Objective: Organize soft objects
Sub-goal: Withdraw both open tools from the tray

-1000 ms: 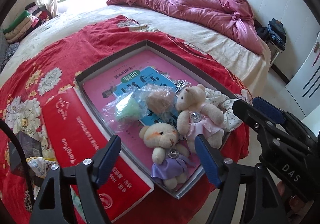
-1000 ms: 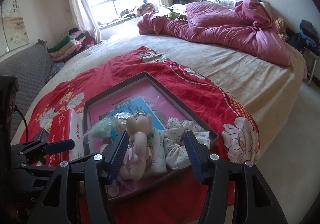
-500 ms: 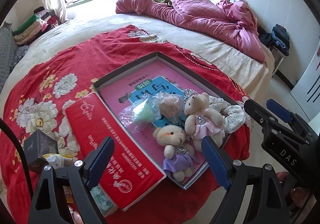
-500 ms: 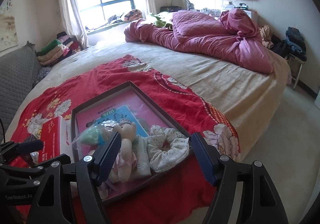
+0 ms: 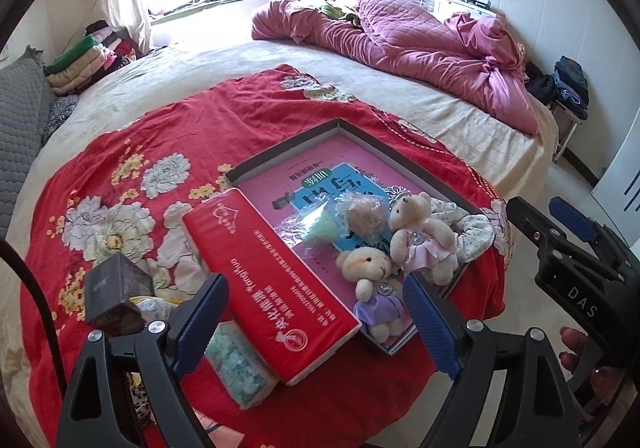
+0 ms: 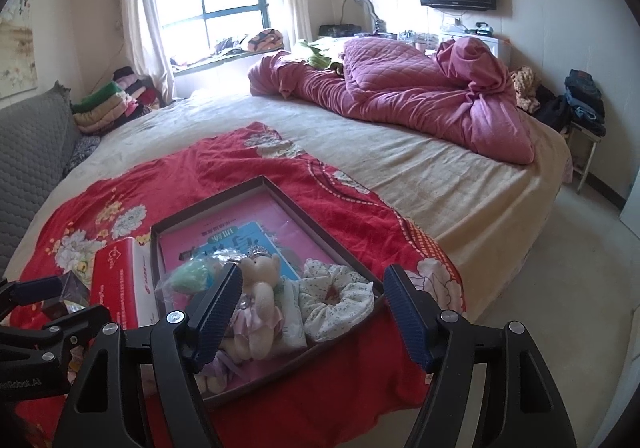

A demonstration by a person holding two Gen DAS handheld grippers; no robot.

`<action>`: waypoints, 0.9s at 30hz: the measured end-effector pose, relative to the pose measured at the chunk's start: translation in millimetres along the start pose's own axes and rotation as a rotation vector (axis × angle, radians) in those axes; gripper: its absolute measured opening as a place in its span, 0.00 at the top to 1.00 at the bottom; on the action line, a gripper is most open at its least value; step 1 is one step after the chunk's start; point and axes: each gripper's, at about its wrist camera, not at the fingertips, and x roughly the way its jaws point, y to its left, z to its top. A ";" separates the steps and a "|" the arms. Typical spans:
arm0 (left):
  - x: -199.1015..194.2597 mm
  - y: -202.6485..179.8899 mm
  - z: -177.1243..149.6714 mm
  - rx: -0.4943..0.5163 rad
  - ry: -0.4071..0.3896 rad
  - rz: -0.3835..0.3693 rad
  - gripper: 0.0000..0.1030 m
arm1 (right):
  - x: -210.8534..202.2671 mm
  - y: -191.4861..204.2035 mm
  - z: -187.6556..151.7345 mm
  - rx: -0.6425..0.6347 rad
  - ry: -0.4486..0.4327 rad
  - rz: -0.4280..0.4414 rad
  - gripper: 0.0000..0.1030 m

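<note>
A shallow dark-rimmed box point(image 5: 288, 146) point(image 6: 208, 204) with a pink printed bottom lies on a red flowered cloth point(image 5: 132, 152). In it lie a pink-dressed teddy bear point(image 5: 420, 236) point(image 6: 260, 284), a purple-dressed teddy bear point(image 5: 370, 280), a clear bag with a green and a beige soft item point(image 5: 344, 216) point(image 6: 192, 276), and a white flowered scrunchie point(image 5: 472, 232) point(image 6: 336, 300). My left gripper point(image 5: 316, 316) is open and empty, held above the box's near edge. My right gripper point(image 6: 312, 308) is open and empty, held back above the scrunchie and the bear.
A long red box point(image 5: 264, 280) point(image 6: 116, 288) lies left of the dark-rimmed box. A dark cube box point(image 5: 116, 296) and a green tissue pack point(image 5: 236, 368) lie near the cloth's front edge. A crumpled pink quilt point(image 6: 400, 96) lies at the far side of the bed.
Both grippers have drawn back and risen away from the box, so more of the bed and cloth shows. Both stay open and empty. The toys in the box have not moved.
</note>
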 end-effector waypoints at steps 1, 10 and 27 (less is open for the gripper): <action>-3.0 1.2 -0.4 -0.001 -0.004 -0.002 0.14 | -3.9 2.2 1.0 -0.005 -0.006 0.004 0.28; -31.8 15.5 -8.1 -0.014 -0.033 0.025 0.14 | -33.2 22.8 10.9 -0.036 -0.052 0.037 0.24; -64.7 73.2 -34.0 -0.098 -0.044 0.090 0.14 | -67.5 82.4 15.3 -0.134 -0.083 0.130 0.24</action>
